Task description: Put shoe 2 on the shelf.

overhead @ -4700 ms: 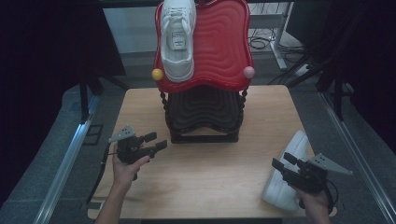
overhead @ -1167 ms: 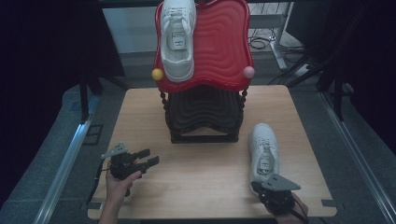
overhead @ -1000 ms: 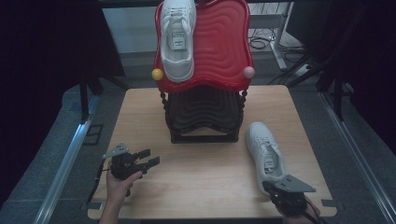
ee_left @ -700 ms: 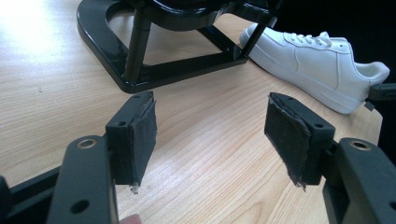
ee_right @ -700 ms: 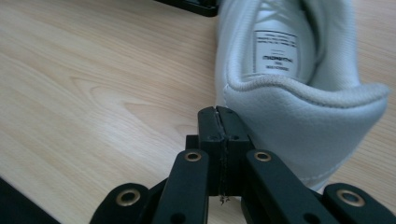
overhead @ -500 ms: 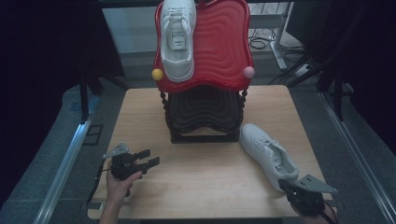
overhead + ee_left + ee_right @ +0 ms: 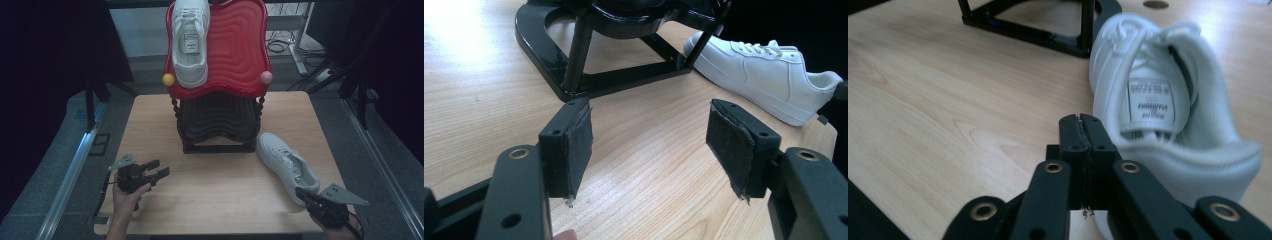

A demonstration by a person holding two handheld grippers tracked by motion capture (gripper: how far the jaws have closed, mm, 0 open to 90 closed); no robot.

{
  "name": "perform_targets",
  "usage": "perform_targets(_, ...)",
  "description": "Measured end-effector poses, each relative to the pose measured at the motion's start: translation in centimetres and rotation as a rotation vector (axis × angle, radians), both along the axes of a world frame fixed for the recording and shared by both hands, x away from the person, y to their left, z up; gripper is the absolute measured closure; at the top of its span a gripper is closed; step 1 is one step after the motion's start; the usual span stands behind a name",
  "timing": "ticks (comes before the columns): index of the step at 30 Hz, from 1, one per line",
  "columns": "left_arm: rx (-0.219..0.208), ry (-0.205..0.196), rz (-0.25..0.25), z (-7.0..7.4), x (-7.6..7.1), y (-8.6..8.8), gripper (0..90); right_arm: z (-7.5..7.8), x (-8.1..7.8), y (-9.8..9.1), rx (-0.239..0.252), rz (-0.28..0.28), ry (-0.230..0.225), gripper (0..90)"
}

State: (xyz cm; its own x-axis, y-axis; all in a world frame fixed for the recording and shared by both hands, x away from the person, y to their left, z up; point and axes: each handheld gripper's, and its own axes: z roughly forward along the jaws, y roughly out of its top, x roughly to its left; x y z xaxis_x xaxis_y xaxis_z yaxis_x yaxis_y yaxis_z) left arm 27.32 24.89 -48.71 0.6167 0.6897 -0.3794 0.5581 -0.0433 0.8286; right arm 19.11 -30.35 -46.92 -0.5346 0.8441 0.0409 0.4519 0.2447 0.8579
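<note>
Dark curtains and grey flooring are surrounding a light wooden table [image 7: 210, 195], which is carrying a black wavy rack [image 7: 218, 122] with a red wavy tray [image 7: 235, 50] standing tilted above it. One white sneaker [image 7: 190, 37] is lying on the red tray toward its left side, its toe pointing away from the person, with a yellow ball [image 7: 169, 79] and a pink ball [image 7: 266, 77] showing at the tray's lower corners. A second white sneaker [image 7: 287, 165] is sitting on the table just right of the rack's base, sole down, its toe angled toward the rack and its heel toward the person's near right corner. The right claw [image 7: 303, 194] is sitting just at that heel; in the right gripper view its pads are looking pressed together with nothing between them, though the jaws have just been opening slightly, and the sneaker's heel and tongue label are lying just beyond and to the right of the tips, blurred. The left claw [image 7: 156, 169] is hovering over the near left part of the table, well apart from the sneaker, its jaws standing wide and empty, the rack's black base showing beyond them in the left gripper view.
</note>
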Motion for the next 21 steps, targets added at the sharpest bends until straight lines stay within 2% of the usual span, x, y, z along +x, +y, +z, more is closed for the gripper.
perform_targets(1, -0.004, 0.002, -0.004, 0.0, 0.0, 0.0, 35.5, 0.3, 0.2, -0.1, 0.005, -0.002, -0.014, 76.8)
perform_targets(3, -0.016, 0.010, -0.018, -0.1, 0.0, -0.2, 35.5, 0.8, 0.7, -0.3, 0.014, -0.019, -0.034, 72.4)
perform_targets(4, -0.015, 0.011, -0.023, -0.1, 0.1, -0.3, 35.5, 1.3, 1.5, -0.9, 0.034, -0.037, -0.041, 66.8)
perform_targets(6, -0.014, 0.014, -0.027, -0.2, 0.1, -0.5, 35.5, 1.5, 1.8, -1.1, 0.043, -0.041, -0.043, 64.4)
perform_targets(11, -0.013, 0.022, -0.034, -0.4, 0.0, -0.7, 35.6, 2.1, 3.6, -2.9, 0.110, -0.076, -0.054, 54.6)
perform_targets(18, -0.015, 0.032, -0.049, -0.7, 0.1, -1.3, 35.9, 1.8, 6.0, -4.7, 0.079, -0.133, -0.025, 48.6)
perform_targets(21, -0.003, 0.035, -0.047, -0.8, 0.2, -1.3, 35.9, 1.2, 6.9, -5.0, 0.080, -0.125, -0.003, 47.7)
